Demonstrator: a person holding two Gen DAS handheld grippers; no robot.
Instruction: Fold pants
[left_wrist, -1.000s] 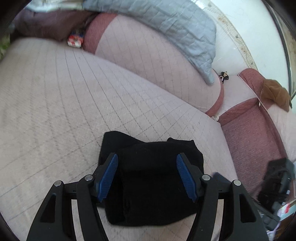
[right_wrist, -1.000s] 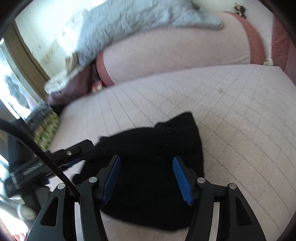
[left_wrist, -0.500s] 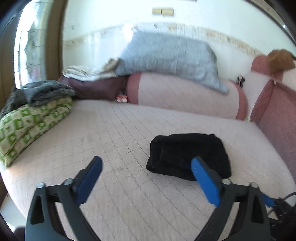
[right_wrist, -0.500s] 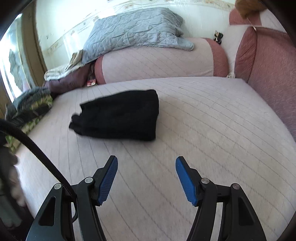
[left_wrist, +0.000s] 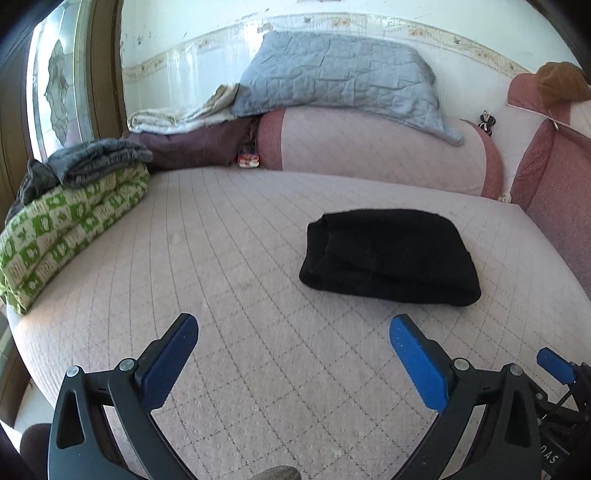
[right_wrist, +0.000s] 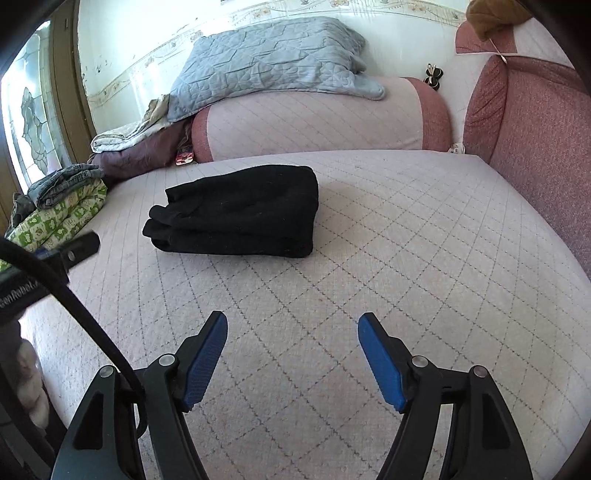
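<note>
Pants (left_wrist: 391, 256), one folded black bundle, on one quilted bed (left_wrist: 240, 295).

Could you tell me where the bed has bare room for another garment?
Bare quilt lies between the folded black pants and the green patterned blanket, and in front of the pants. The head end is crowded by the bolster.

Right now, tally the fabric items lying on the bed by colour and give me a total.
Black: 1, the folded pants
Light blue: 1, the quilted blanket over the bolster
Green-and-white: 1, the patterned blanket
Grey: 1, the folded garment on top of it
Dark purple: 1, the cloth
Cream: 1, the cloth above it
Total: 6
</note>
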